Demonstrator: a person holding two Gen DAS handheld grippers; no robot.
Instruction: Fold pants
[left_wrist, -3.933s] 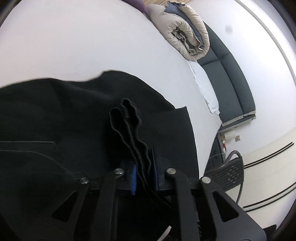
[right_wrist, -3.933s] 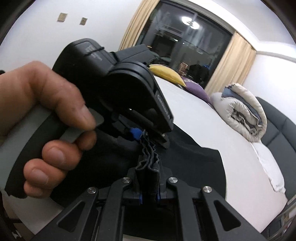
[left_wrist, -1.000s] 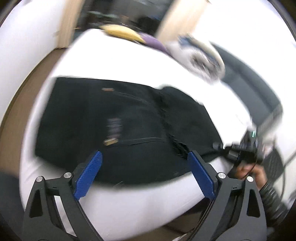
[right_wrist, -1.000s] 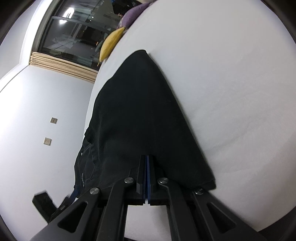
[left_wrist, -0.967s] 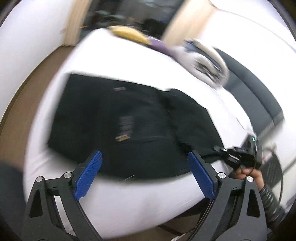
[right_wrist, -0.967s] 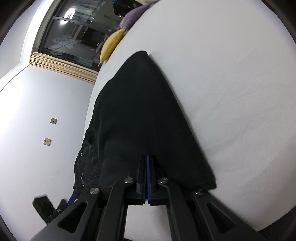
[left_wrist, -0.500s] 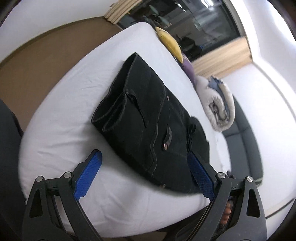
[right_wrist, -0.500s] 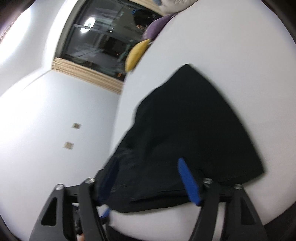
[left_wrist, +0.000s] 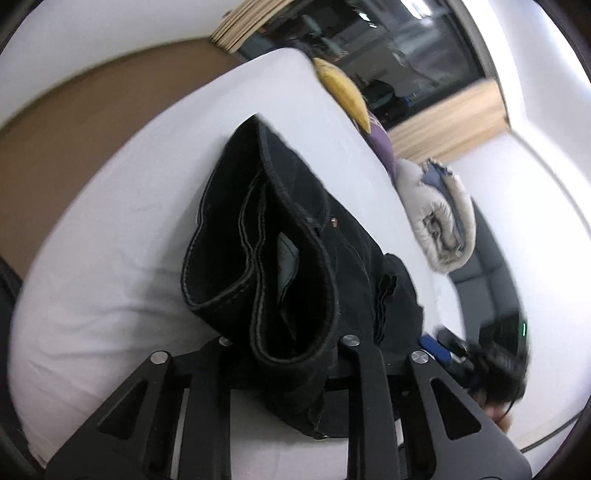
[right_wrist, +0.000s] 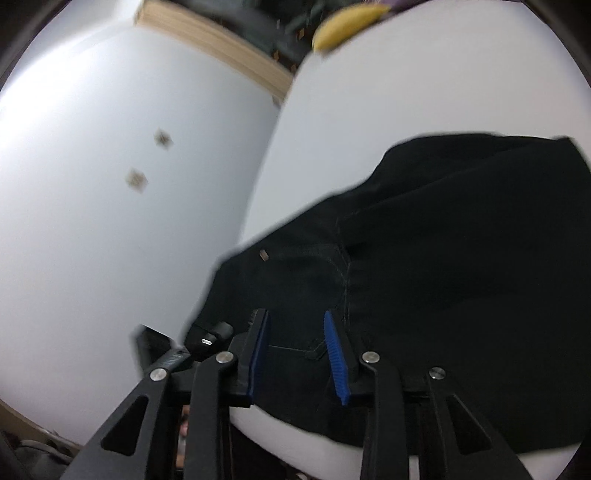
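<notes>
Black pants (left_wrist: 295, 206) lie folded on the white bed (left_wrist: 110, 258), with the open waistband nearest the left wrist camera. My left gripper (left_wrist: 284, 343) is closing its jaws on the waistband's near loop; the fabric fills the gap and hides the pads. The right wrist view shows the pants (right_wrist: 443, 258) from the side, with a rivet and pocket seams. There my right gripper (right_wrist: 295, 343) hovers over the near edge of the cloth. Its jaws are closing, but the blue pads (right_wrist: 334, 358) still stand apart and pinch nothing.
A yellow pillow (left_wrist: 343, 92), a purple pillow (left_wrist: 384, 147) and a rolled duvet (left_wrist: 439, 214) lie along the bed's far side. A dark sofa (left_wrist: 491, 266) stands beyond. Brown floor (left_wrist: 55, 129) lies left of the bed. A white wall (right_wrist: 110, 221) is close by.
The left gripper came down to the waistband and its wide jaws narrowed onto it. The right gripper let go of the pants' hem, opened, rose and swung toward the waist end.
</notes>
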